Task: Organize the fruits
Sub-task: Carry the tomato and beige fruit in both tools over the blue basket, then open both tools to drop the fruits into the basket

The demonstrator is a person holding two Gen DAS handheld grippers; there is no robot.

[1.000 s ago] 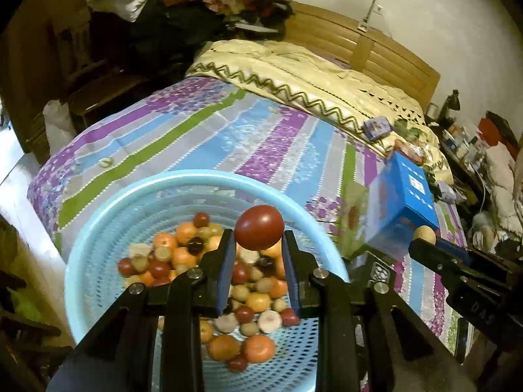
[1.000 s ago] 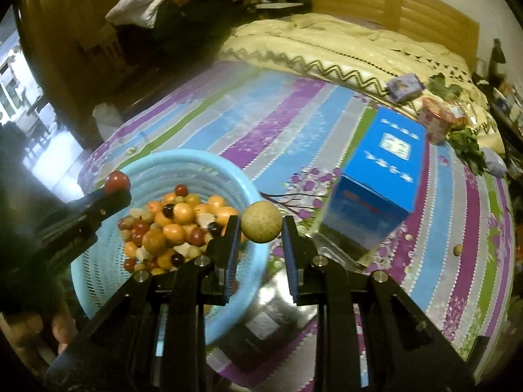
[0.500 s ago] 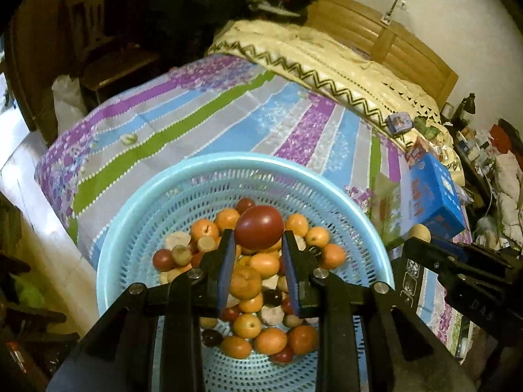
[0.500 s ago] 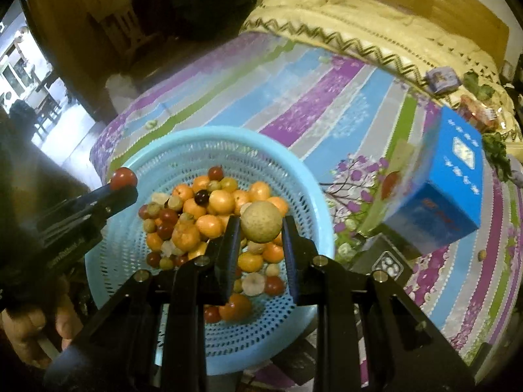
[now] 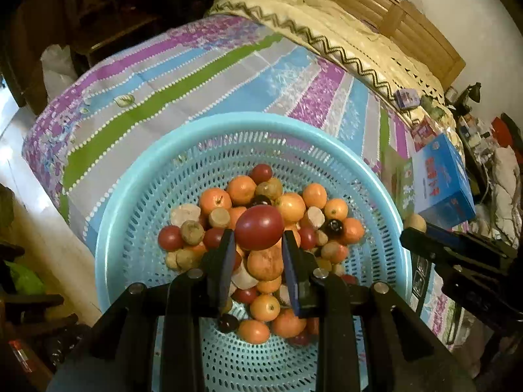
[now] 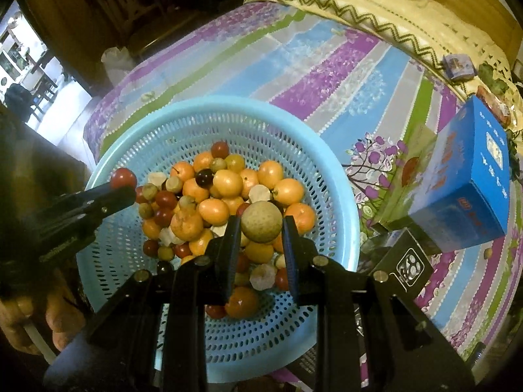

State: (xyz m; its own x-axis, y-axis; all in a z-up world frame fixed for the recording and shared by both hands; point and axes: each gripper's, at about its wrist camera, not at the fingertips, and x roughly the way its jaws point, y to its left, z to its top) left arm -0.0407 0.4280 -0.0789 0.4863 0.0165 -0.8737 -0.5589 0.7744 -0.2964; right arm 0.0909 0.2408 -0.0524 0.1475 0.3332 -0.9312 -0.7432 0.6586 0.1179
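My left gripper [image 5: 259, 251] is clamped on a red fruit [image 5: 259, 227], pinched between the tips of its two fingers, and my right gripper [image 6: 261, 228] is clamped the same way on a tan fruit [image 6: 261, 221]. Both fruits sit at the very ends of the fingers, nothing of them deeper in the jaws. Straight beyond each fruit, under the tips, lies the pile [image 5: 261, 228] of orange, red, pale and dark fruit at the bottom of the blue basket [image 5: 137, 196]. So the spot I am aiming at is directly ahead and below for both hands, with neither clearly nearer. In the right view the left gripper comes in from the left over the basket's near-left rim; in the left view the right gripper [image 5: 415, 225] comes in from the right at the rim there. I judge the two are far enough apart that opening both would drop each fruit on its own side of the pile. Farther off to the right, past the basket on the striped bedspread [image 6: 327, 75], stands a blue box [image 6: 464, 183].
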